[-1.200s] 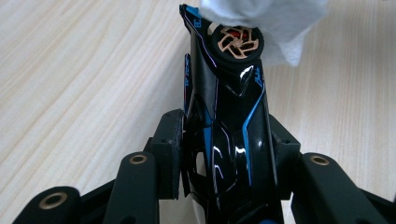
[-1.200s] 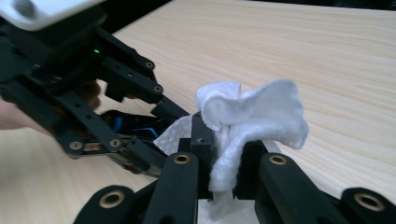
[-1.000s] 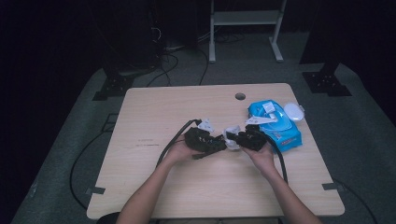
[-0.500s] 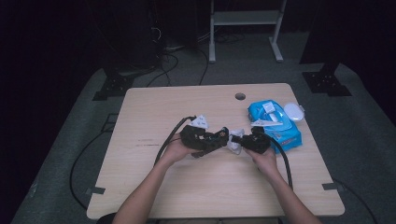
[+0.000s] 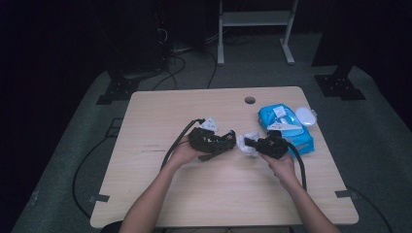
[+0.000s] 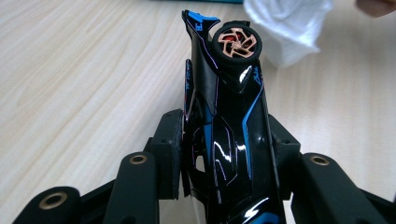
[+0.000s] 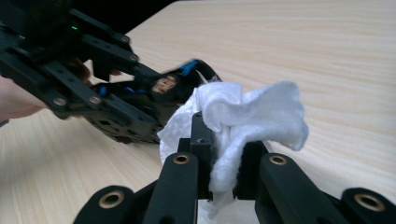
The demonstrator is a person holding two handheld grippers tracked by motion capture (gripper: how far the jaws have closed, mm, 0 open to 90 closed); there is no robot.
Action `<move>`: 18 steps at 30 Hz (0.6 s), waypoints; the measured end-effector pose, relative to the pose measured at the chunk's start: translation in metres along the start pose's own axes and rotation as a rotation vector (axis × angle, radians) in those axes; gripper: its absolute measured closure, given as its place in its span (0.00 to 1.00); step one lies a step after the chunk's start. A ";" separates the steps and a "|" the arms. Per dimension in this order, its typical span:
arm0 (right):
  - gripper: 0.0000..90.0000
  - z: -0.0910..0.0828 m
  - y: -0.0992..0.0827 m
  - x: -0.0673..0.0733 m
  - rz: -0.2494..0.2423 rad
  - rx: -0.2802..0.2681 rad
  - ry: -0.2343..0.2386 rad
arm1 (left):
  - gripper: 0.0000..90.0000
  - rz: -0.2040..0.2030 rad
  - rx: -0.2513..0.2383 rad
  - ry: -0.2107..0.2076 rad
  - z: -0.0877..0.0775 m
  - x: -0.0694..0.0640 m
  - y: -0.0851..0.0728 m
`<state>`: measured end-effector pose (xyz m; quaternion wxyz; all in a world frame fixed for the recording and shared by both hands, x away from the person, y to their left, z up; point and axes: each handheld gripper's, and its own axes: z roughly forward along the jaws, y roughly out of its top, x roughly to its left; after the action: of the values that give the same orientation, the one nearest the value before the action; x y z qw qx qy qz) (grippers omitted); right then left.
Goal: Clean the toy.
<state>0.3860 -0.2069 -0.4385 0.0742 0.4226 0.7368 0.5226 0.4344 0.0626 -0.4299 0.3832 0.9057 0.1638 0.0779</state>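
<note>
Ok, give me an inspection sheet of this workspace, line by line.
Surface: wooden table, round hole near the far edge.
Job's things: black and blue toy car; white wipe right by the car's wheel.
Clutter: blue wipes pack with a white lid, far right of the table.
Grippers: left tool shut on the toy car; right tool shut on the wipe.
Cables: black cable trails off the left tool; another from the right.
Surroundings: dark room, grey floor, white stand, more cables behind.
</note>
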 end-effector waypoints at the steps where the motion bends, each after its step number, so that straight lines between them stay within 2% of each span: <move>1: 0.90 0.001 0.000 0.001 -0.002 -0.005 0.002 | 0.63 0.012 0.013 -0.001 0.001 0.001 0.001; 3: 0.90 0.003 -0.001 0.002 -0.006 0.002 0.006 | 0.63 0.021 0.032 0.002 0.003 0.005 0.003; 6: 0.90 0.004 -0.002 0.003 -0.012 0.011 0.009 | 0.63 0.020 0.055 -0.017 0.005 0.008 0.002; 7: 0.90 0.003 -0.002 0.003 -0.016 0.011 0.010 | 0.63 0.032 0.070 -0.017 0.005 0.009 0.001; 10: 0.90 0.001 -0.001 0.004 -0.020 0.005 0.008 | 0.63 0.033 0.096 -0.007 0.010 0.009 -0.004; 12: 0.90 0.000 -0.001 0.004 -0.017 0.004 0.006 | 0.63 0.031 0.086 -0.015 0.010 0.013 -0.008; 13: 0.90 -0.001 -0.001 0.004 -0.021 0.005 0.006 | 0.63 0.014 0.077 -0.008 0.009 0.015 -0.009; 18: 0.90 -0.002 -0.001 0.005 -0.026 0.004 0.004 | 0.63 0.000 0.087 -0.007 0.004 0.023 -0.013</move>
<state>0.3815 -0.2051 -0.4368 0.0785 0.4122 0.7433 0.5210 0.4541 0.0761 -0.4417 0.3440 0.9218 0.1654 0.0675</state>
